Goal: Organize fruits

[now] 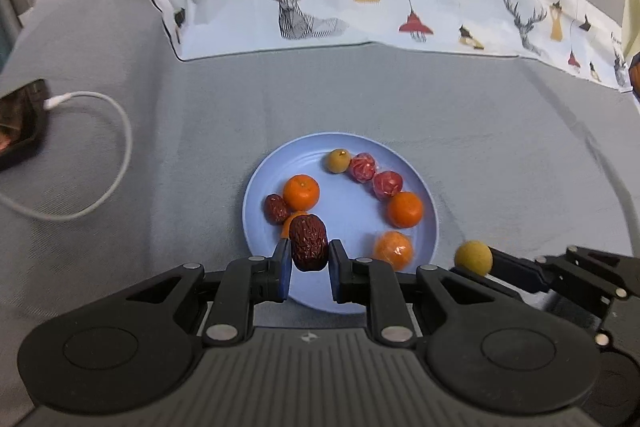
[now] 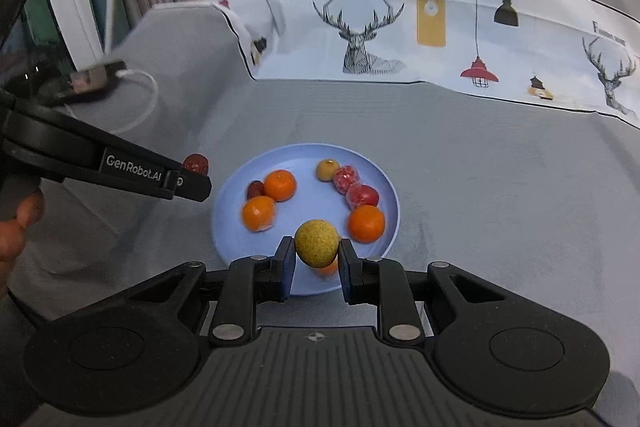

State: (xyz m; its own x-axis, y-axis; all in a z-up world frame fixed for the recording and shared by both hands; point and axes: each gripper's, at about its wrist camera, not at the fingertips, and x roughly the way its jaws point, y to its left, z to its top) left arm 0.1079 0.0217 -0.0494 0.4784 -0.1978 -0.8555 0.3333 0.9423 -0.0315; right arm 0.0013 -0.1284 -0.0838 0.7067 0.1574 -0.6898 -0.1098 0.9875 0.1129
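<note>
1. The phone (image 1: 18, 123), with a white charging cable (image 1: 116, 147) plugged in, lies well to the left of the blue plate (image 1: 264, 179) on the grey cloth (image 1: 400, 99) that covers the surface. It looks set aside from the work.

2. The left tongs (image 1: 309, 259) pinch a wrinkled red jujube (image 1: 308, 241) above the plate's near left rim. Judging by the ring of fruit below, it is being brought to join its own kind.

3. On the plate's left side, a second jujube (image 1: 275, 209) touches a mandarin (image 1: 301, 192). A further orange fruit (image 1: 290, 223) shows just behind the held jujube.

4. Near the plate's far rim a yellow-brown longan (image 1: 338, 160) touches two red wrapped fruits (image 1: 362, 167) (image 1: 387, 184). Their kind is unclear.

5. On the plate's right side sits a bare mandarin (image 1: 405, 209), and by the near rim a wrapped one (image 1: 393, 250). The fruit seems grouped by kind around the rim, with the middle left bare.

6. The right tongs (image 2: 317, 259) pinch a second longan (image 2: 317, 243) above the plate's near rim, probably bound for the far rim beside its match.

7. Count, held ones included:
   - jujubes: two
   - longans: two
   - red wrapped fruits: two
   - mandarins: four
   - plates: one
</note>
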